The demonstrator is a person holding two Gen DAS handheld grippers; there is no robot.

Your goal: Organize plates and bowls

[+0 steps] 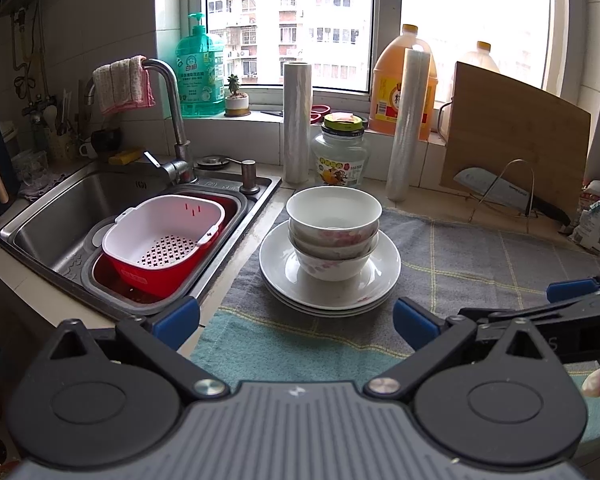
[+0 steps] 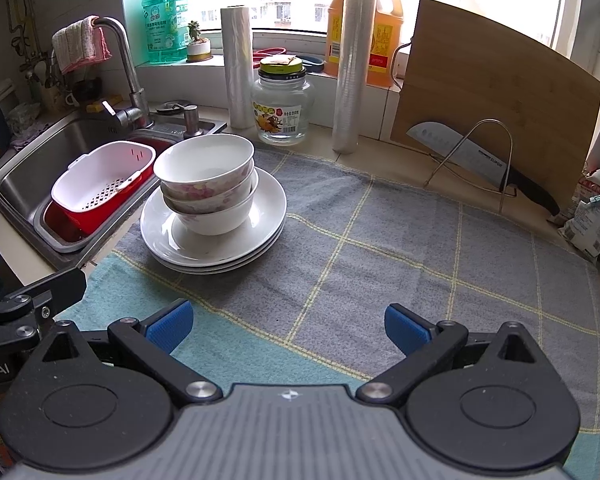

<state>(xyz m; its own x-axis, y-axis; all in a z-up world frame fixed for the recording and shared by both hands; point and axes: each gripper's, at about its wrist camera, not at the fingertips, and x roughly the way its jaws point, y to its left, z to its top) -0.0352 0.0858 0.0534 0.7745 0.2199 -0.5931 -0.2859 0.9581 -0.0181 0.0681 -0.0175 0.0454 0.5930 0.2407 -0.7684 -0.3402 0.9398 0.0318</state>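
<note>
On the checked cloth (image 2: pixel 380 248) that covers the surface beside the sink (image 1: pixel 60 216), we see three white bowls (image 1: pixel 333 232) with pink flower prints nested one inside another, standing upright on a stack of three white plates (image 1: pixel 364 292). The stack sits at the cloth's sink-side edge, clear of both tools.

Our left gripper (image 1: pixel 296 316) hangs just short of the plates with its jaws spread wide and nothing between them. Our right gripper (image 2: pixel 288 324) is over bare cloth, well to the right of the crockery, its jaws likewise released and empty.

In the sink a white strainer basket (image 1: pixel 160 224) rests tilted inside a red tub (image 1: pixel 140 276). Behind the bowls stand a glass jar (image 2: pixel 282 108) with a yellow lid and two rolls of plastic wrap (image 2: pixel 352 68). Farther right, a wooden cutting board (image 2: pixel 492 92) leans against the wall, with a knife (image 2: pixel 472 160) propped in a wire rack (image 2: pixel 496 148) before it.
</note>
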